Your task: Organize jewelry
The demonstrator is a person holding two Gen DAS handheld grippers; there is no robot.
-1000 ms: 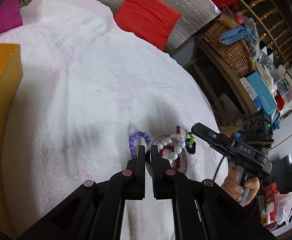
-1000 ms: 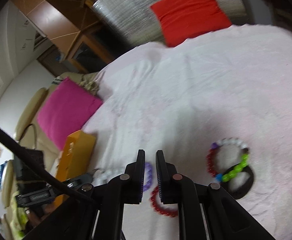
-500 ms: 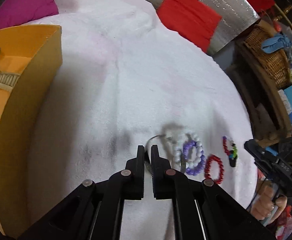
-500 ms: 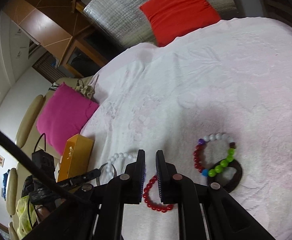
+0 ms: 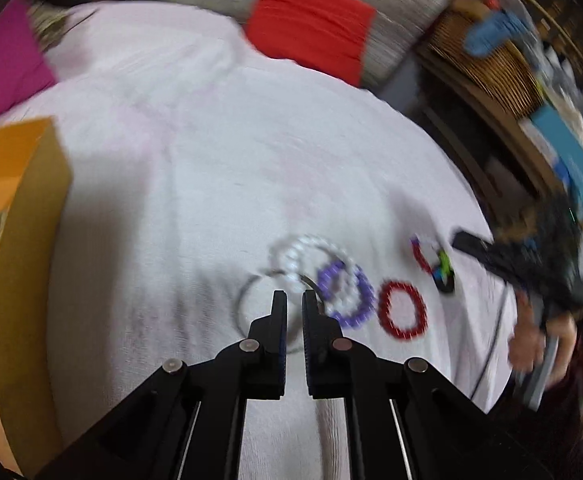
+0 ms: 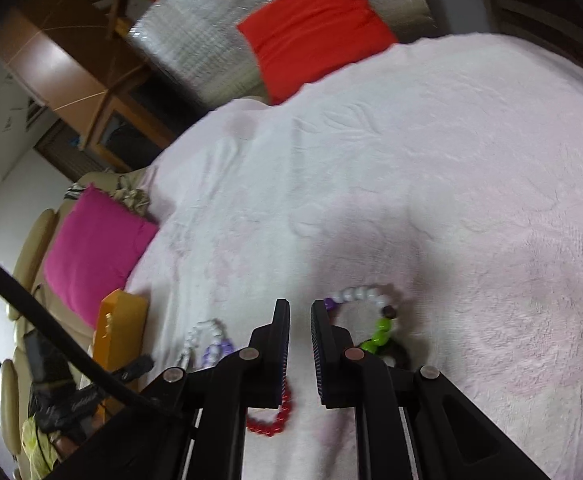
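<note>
Box [image 5: 31, 216]: orange, open at the top, at the far left edge of the white cloth [image 5: 195, 184]; well apart from both grippers.
Ring [image 5: 247, 300]: thin metal hoop lying flat on the cloth, right under the tips of the left gripper [image 5: 294, 300]; blurred, so I cannot tell if a finger touches it.
White beads [image 5: 299, 256]: a loop just beyond the left gripper's tips, overlapping the ring and the purple beads.
Purple beads [image 5: 347, 296]: a round loop just right of the left gripper's tips, next to the white ones.
Red beads [image 5: 405, 312]: a round loop flat on the cloth, right of the purple one, a little apart from it; in the right wrist view it lies partly under the left finger of the right gripper [image 6: 300, 308].
Mixed bracelet [image 6: 365, 300]: white, purple, dark and green beads, just right of the right gripper's tips, over a black band [image 6: 399, 354].
Left gripper: jaws nearly together, only a narrow gap, nothing between them; it points down at the cloth.
Right gripper: jaws also narrow with nothing between them, tilted down, tips above bare cloth between the red beads and the mixed bracelet.
Hand [image 5: 539, 344]: at the right edge of the cloth, closed around the right gripper's handle.
</note>
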